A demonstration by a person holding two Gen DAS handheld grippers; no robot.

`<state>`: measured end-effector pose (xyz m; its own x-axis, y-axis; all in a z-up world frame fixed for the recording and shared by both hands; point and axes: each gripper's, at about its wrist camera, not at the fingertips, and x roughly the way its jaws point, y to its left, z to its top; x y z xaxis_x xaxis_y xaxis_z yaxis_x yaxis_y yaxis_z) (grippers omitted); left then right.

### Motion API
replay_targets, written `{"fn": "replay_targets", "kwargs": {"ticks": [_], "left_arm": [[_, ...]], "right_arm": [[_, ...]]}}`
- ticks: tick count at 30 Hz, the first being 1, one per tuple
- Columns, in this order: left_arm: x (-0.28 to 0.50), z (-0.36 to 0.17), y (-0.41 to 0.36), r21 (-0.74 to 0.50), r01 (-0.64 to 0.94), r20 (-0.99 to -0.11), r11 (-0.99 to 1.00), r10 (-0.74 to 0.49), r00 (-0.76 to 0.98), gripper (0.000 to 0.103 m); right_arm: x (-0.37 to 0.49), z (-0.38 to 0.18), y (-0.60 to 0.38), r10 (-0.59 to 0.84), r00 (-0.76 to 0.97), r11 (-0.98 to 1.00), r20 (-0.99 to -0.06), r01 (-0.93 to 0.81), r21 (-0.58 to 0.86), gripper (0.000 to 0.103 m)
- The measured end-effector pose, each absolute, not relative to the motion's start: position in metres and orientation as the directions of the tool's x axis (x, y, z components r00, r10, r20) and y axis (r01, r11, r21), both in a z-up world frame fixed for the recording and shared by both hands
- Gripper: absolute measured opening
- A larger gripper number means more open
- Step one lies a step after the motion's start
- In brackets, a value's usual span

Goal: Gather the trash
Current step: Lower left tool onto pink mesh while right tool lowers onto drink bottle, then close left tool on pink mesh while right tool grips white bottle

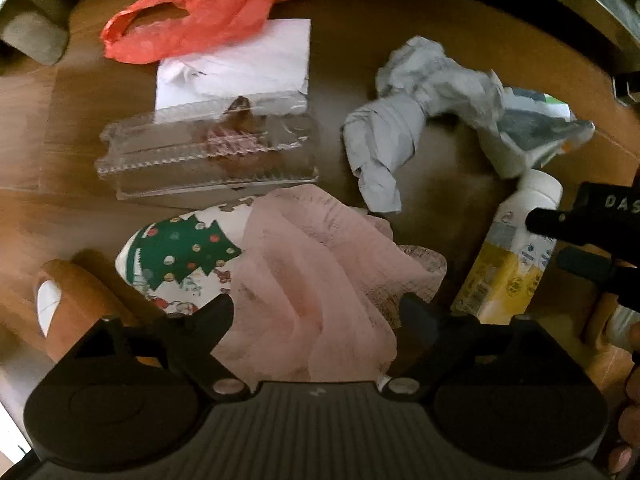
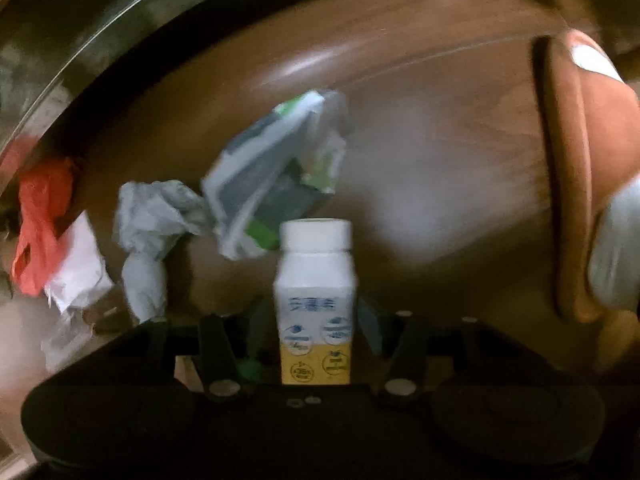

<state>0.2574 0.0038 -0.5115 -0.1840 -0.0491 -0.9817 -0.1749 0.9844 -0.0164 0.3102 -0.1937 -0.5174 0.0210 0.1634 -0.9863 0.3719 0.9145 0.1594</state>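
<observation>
The left gripper (image 1: 316, 304) stands spread around the pink net (image 1: 320, 272); just beside it, the right gripper (image 2: 310, 320) straddles the bottle (image 2: 314, 300), jaws apart.

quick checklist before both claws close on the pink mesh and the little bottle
1. Pink mesh lies between the left claw fingers: ok.
2. Left claw open, pads not pressing the mesh: ok.
3. Christmas-print wrapper tucked under the mesh, may come along: not ok.
4. White and yellow bottle centred between the right claw fingers: ok.
5. Right claw pads touching the bottle: cannot tell, too blurred.
6. Grey crumpled paper and torn packet clear of the right claw: ok.
</observation>
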Motion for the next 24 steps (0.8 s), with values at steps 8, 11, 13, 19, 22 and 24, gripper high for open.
{"fn": "replay_targets", "kwargs": {"ticks": [8, 11, 13, 19, 22, 24], "left_arm": [[0.258, -0.523, -0.001, -0.042, -0.159, -0.976, 0.986, -0.075, -0.206, 0.068], [0.260, -0.525, 0.000, -0.053, -0.165, -0.973, 0.985, -0.088, -0.214, 0.053], [0.260, -0.526, 0.001, -0.062, -0.172, -0.971, 0.983, -0.099, -0.217, 0.041], [0.260, -0.519, 0.007, -0.083, -0.205, -0.968, 0.975, -0.128, -0.218, 0.024], [0.259, -0.507, 0.011, -0.083, -0.220, -0.968, 0.972, -0.131, -0.212, 0.021], [0.258, -0.496, 0.014, -0.084, -0.229, -0.971, 0.970, -0.131, -0.202, 0.020]], "right_arm": [[0.313, -0.535, -0.181, 0.187, -0.034, 0.956, -0.982, 0.238, 0.174, 0.050], [0.313, -0.542, -0.174, 0.167, -0.057, 0.971, -0.984, 0.184, 0.154, 0.050], [0.314, -0.544, -0.173, 0.160, -0.066, 0.976, -0.985, 0.160, 0.148, 0.048], [0.305, -0.529, -0.153, 0.108, -0.039, 0.994, -0.993, 0.026, 0.107, 0.045], [0.301, -0.512, -0.147, 0.115, -0.012, 0.993, -0.993, 0.012, 0.115, 0.044], [0.301, -0.501, -0.148, 0.120, 0.008, 0.993, -0.993, 0.012, 0.120, 0.044]]}}
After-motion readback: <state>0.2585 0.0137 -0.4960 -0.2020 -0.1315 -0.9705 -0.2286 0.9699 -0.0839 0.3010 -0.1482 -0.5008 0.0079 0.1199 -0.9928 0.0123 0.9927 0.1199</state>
